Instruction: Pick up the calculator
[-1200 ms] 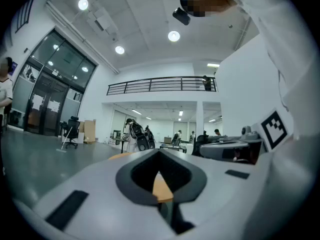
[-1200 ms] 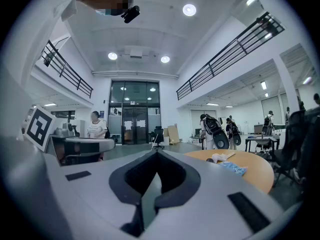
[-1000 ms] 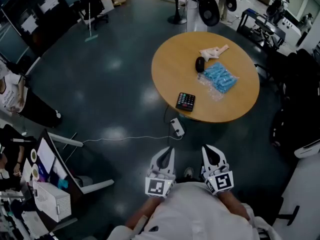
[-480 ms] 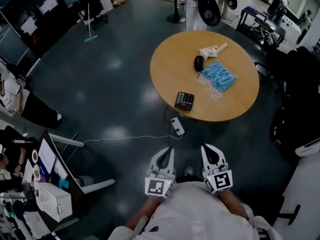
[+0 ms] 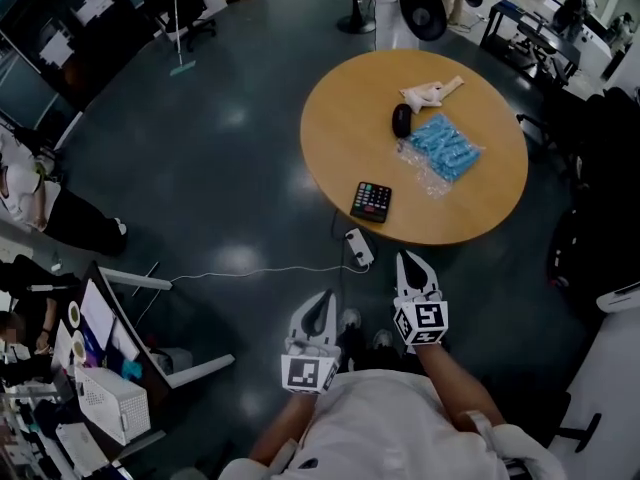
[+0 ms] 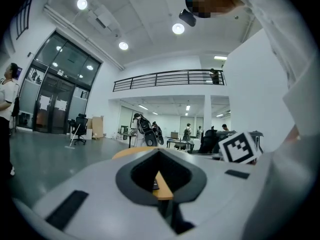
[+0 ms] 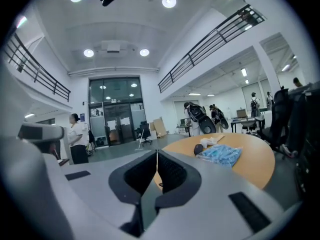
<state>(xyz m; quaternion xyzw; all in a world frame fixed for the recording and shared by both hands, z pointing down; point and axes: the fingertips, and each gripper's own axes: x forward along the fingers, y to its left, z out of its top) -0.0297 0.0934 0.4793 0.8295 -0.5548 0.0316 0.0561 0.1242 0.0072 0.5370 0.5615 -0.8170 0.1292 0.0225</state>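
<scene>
The calculator (image 5: 371,201), black with coloured keys, lies near the near-left edge of the round wooden table (image 5: 480,203). Both grippers hang over the floor short of the table, apart from the calculator. My right gripper (image 5: 410,260) is the nearer one, its tip close to the table's edge, jaws shut and empty (image 7: 157,152). My left gripper (image 5: 324,300) sits lower left and further back; its jaws meet at the tip (image 6: 159,151) with nothing between them. In the left gripper view a strip of the table (image 6: 164,188) shows through the jaw opening.
On the table lie a blue packet (image 5: 445,150), a black mouse (image 5: 402,120) and a beige item (image 5: 428,92). A power strip (image 5: 358,248) with a white cable (image 5: 250,272) lies on the floor by the table. A desk with a screen (image 5: 95,318) stands left; dark chairs (image 5: 600,158) right.
My right gripper has moved forward toward the table's edge and turned a little. The left gripper has shifted slightly. The calculator has not moved.
</scene>
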